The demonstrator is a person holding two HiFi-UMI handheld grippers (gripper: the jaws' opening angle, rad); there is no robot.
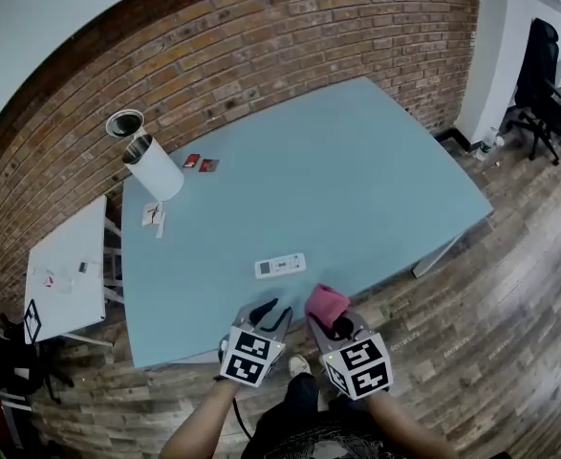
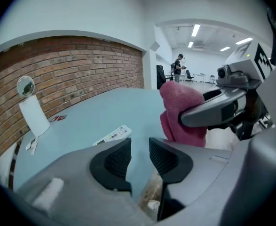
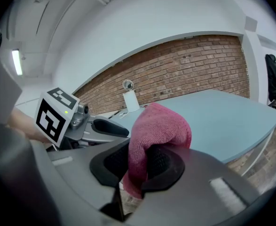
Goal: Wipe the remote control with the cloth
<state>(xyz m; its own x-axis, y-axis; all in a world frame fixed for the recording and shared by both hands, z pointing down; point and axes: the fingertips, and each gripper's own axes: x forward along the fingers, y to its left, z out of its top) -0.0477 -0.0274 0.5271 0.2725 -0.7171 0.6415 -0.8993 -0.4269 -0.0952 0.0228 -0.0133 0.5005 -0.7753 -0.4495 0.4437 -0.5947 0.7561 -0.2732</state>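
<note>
the white rectangular remote control (image 1: 280, 266) lay flat on the light blue table (image 1: 356, 180), close to the table's near edge, with its long side running left to right. the left gripper (image 1: 270, 312) hovered at that near edge, just on the near side of the remote control and apart from it. its jaws stood a narrow gap apart with nothing between them. in the left gripper view only the table top and a strip of wooden floor (image 1: 509, 285) showed through the gap, and the remote control sat beyond the left jaw.

the right gripper (image 1: 333, 325) was just to the right of the left one, side by side with it. its jaws were clamped on a bunched pink terry cloth (image 1: 325, 302), whose folded bulk rose above them. the cloth was to the near right of the remote control, close to it but not touching.

at the far left of the table were a white cylinder (image 1: 156, 168) and two small red cards (image 1: 200, 163), well apart from the remote control. a red brick wall (image 1: 290, 55) ran behind the table. a small white side table (image 1: 65, 271) stood to the left, and a black office chair (image 1: 546, 75) stood at the far right.
</note>
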